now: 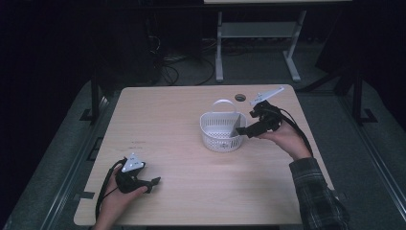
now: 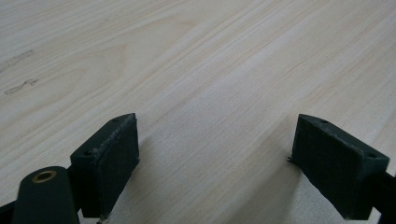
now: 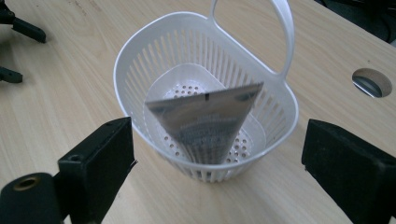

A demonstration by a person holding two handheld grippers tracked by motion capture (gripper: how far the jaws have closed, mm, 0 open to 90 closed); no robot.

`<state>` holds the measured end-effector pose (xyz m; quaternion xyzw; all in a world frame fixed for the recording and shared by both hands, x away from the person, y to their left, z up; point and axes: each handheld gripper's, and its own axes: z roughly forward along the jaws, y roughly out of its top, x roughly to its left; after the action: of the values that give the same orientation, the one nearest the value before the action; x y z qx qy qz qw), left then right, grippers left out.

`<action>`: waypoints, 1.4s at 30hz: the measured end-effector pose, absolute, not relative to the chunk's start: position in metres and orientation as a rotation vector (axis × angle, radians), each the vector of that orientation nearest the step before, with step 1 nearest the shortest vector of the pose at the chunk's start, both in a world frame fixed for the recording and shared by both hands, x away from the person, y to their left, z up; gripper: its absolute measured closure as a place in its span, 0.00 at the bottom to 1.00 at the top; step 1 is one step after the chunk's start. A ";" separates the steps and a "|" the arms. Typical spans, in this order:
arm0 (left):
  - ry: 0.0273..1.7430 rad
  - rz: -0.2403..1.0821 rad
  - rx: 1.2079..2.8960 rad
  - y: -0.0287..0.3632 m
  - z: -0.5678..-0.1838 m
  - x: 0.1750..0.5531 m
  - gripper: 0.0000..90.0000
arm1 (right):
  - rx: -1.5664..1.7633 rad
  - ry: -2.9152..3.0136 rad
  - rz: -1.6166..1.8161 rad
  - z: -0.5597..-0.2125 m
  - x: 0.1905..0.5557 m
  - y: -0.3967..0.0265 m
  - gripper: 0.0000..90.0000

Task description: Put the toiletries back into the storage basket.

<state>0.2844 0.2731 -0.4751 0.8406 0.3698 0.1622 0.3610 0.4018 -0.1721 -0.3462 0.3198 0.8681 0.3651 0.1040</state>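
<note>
Two grippers are shown. The right gripper (image 3: 219,163) is held just right of one white basket (image 1: 210,134), its jaws spread wide with nothing between them. One grey packet (image 3: 205,122) is seen standing tilted inside the basket, its top edge leaning on the rim. The left gripper (image 2: 215,158) is rested at the near left of the table (image 1: 191,191), jaws likewise spread over bare wood. One round hole (image 1: 240,97) is seen beyond the basket.

We get no readable text; the silver packet (image 3: 205,119) in the white basket (image 3: 135,60) carries fine print, too blurred to make out; faint grey marks on the bench (image 2: 18,86) aren't legible either
</note>
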 end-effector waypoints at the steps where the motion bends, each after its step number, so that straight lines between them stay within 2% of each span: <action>1: 0.953 0.417 2.166 0.273 -0.475 0.284 0.15 | 0.948 2.556 1.080 -0.347 0.399 -0.174 0.10; 19: 0.955 0.416 2.164 0.273 -0.475 0.284 0.15 | 1.028 2.491 1.112 -0.368 0.367 -0.209 0.10; 42: 0.954 0.418 2.162 0.273 -0.475 0.284 0.15 | 1.144 2.435 1.133 -0.415 0.327 -0.240 0.11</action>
<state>0.2842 0.2730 -0.4754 0.8397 0.3706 0.1622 0.3624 0.3271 -0.2400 -0.4147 0.3894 0.8289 0.3859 0.1111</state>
